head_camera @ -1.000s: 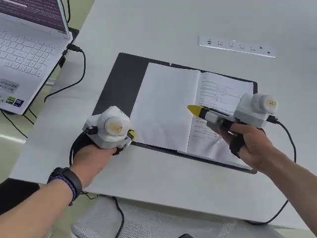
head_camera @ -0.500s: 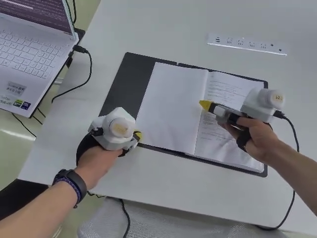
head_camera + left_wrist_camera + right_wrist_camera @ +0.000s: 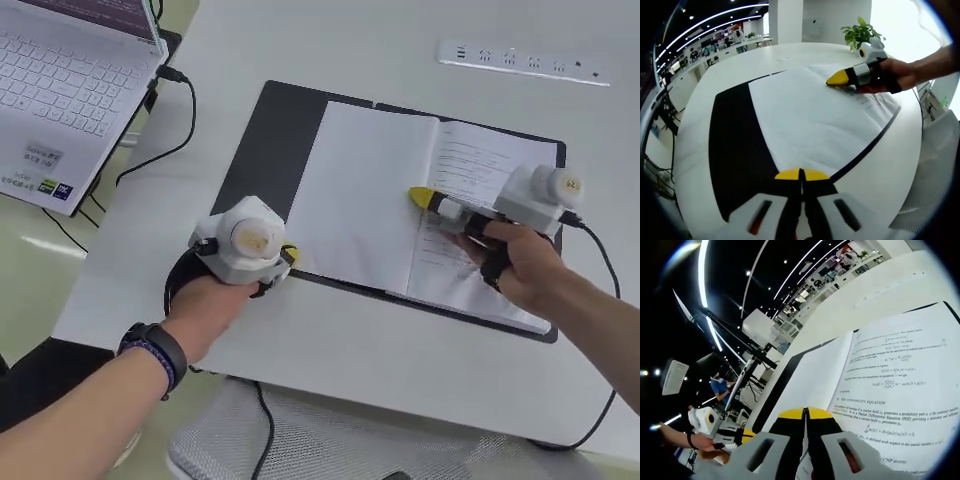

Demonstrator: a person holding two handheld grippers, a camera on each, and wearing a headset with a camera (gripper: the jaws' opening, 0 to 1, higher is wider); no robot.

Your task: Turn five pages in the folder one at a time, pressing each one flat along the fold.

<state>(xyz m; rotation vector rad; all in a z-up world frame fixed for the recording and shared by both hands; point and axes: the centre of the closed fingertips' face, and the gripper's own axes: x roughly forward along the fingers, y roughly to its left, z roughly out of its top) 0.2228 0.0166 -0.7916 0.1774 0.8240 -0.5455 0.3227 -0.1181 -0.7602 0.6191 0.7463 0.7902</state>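
- White table (image 3: 330, 40) takes up most of the head view.
- Black folder (image 3: 265, 150) lies open mid-frame, with a blank page (image 3: 360, 190) left of a printed page (image 3: 490, 160). The right gripper view gets close enough to read the print.
- Laptop (image 3: 70, 70) sits in the upper left.
- Right gripper (image 3: 420, 196) has its jaws pressed together, tip at the fold.
- Left gripper (image 3: 288, 257) is also closed up, at the folder's lower edge.
- Left gripper view catches a potted plant (image 3: 860, 34) up top.

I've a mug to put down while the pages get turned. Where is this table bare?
Bare tabletop lies beyond the folder, left of the power strip, and along the near edge in front of it. Crowded: laptop and cable at left; left gripper and right gripper at the folder.
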